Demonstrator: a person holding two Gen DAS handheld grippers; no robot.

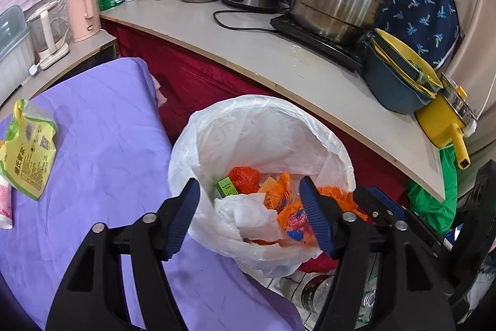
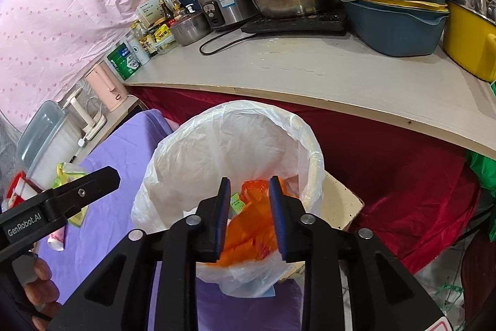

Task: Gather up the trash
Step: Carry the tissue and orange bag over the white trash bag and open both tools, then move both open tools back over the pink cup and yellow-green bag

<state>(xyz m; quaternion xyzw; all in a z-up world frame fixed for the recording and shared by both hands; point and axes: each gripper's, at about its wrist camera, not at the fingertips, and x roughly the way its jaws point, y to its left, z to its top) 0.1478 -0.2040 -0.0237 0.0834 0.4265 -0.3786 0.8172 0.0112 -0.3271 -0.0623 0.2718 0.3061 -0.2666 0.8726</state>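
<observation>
Now we are holding two grippers over one round bin (image 1: 338,145) lined with thin white plastic. Our left gripper (image 1: 248,216) is standing wide and empty; our right gripper (image 2: 249,216) is narrowly parted, gripping nothing. Crumpled orange wrappers (image 1: 288,207) are lying inside. One yellow-green packet (image 1: 28,148) is lying at nine o'clock on purple cloth (image 1: 108,145).
</observation>
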